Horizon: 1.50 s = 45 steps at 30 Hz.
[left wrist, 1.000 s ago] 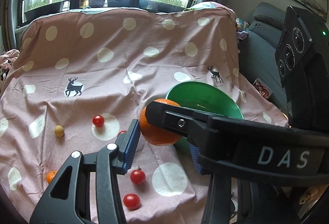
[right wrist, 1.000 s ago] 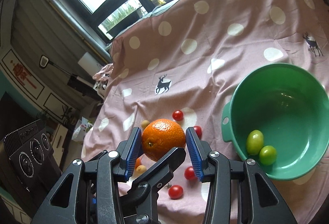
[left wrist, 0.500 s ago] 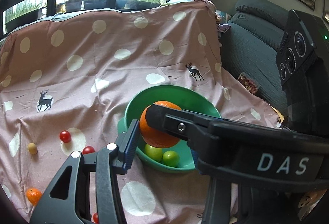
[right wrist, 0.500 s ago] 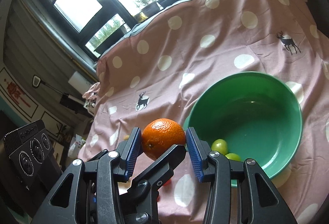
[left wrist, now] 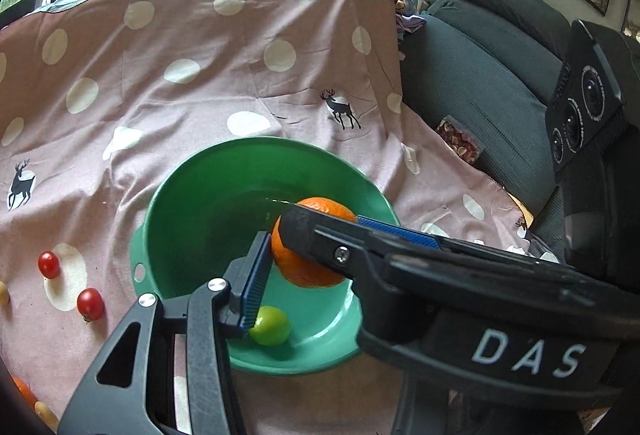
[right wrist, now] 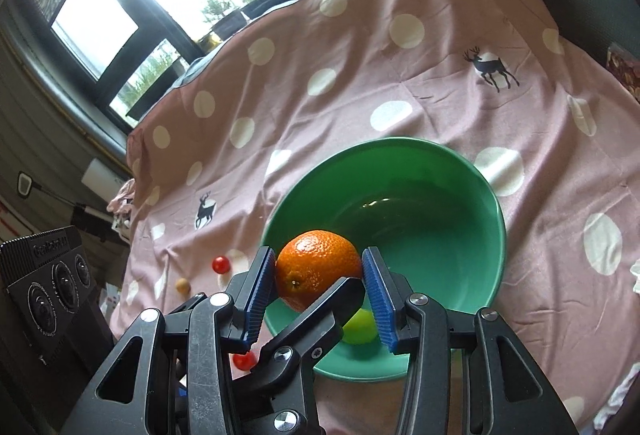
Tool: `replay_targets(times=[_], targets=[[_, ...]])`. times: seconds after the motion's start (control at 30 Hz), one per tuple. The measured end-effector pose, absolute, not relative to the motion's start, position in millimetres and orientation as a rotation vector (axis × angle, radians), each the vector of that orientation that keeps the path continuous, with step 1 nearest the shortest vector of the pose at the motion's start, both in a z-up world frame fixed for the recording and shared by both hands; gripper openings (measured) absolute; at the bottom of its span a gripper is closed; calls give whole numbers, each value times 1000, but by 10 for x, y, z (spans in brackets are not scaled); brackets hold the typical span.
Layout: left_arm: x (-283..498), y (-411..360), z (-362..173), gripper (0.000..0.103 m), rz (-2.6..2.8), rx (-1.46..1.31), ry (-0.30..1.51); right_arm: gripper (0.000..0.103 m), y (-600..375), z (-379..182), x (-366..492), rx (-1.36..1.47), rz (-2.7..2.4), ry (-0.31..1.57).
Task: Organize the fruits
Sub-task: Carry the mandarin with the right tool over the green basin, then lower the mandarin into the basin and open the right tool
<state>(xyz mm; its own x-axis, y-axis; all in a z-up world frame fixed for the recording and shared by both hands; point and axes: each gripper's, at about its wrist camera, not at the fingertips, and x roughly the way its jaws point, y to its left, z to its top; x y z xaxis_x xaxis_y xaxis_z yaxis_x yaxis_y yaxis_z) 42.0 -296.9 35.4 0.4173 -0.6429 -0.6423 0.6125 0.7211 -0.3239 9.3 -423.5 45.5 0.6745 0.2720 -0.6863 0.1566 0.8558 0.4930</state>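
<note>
1. A bowl (right wrist: 496, 219) sits on a spotted cloth (right wrist: 360, 83) draped over a raised surface below the window (right wrist: 96, 23).
2. An orange (right wrist: 316, 271), pinched between both grippers' pads, hangs over the bowl's near rim.
3. A small round fruit (left wrist: 270, 325) lies inside the bowl, beneath the orange.
4. Cherry tomatoes (left wrist: 90, 303) lie scattered on the cloth left of the bowl.
5. A sofa (left wrist: 480, 75) stands to the cloth's right.

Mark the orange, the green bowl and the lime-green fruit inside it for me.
orange (right wrist: 316, 267): right wrist view, front of its peel between the blue pads.
green bowl (right wrist: 432, 235): right wrist view, bare inner wall.
lime-green fruit (left wrist: 272, 325): left wrist view, its rounded top, on the bowl floor.
</note>
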Motion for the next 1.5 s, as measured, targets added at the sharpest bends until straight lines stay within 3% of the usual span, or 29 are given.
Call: replay_targets(times=[1.5], targets=[[653, -3218, -136, 45, -846, -97, 1041, 49, -4471, 0, 317, 571, -74, 1015]])
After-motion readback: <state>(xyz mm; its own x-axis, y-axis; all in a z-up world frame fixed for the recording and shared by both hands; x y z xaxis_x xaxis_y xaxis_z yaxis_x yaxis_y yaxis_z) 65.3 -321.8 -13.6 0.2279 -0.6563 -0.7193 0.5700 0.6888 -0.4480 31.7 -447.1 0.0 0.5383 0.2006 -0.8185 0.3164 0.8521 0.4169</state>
